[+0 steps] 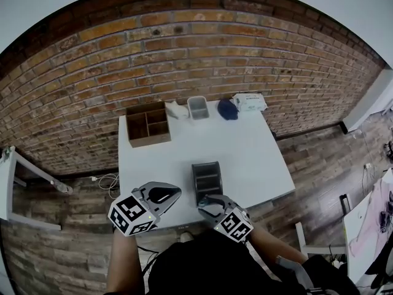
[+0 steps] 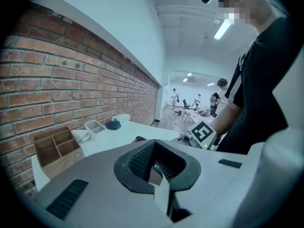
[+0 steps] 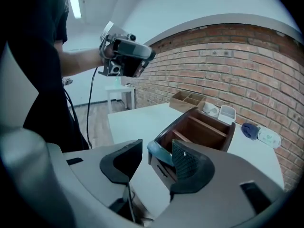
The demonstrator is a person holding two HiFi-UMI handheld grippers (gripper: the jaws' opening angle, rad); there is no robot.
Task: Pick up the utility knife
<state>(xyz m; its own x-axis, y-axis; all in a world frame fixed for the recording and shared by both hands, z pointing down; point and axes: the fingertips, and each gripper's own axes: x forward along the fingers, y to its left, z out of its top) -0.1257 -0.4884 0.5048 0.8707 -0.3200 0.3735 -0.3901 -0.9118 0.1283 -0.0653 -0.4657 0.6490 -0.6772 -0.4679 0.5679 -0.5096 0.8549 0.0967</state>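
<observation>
We list one white table. Along its far edge stand:
- a wooden divided box
- a white cup-like item
- a small clear bin
- a dark blue cloth
- a white packet

Near the front edge stands a dark compartment organiser.

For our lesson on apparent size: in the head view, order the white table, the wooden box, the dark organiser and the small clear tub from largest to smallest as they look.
1. white table
2. wooden box
3. dark organiser: only slightly smaller, and nearer the camera, so this pair is unsure
4. clear tub
</observation>
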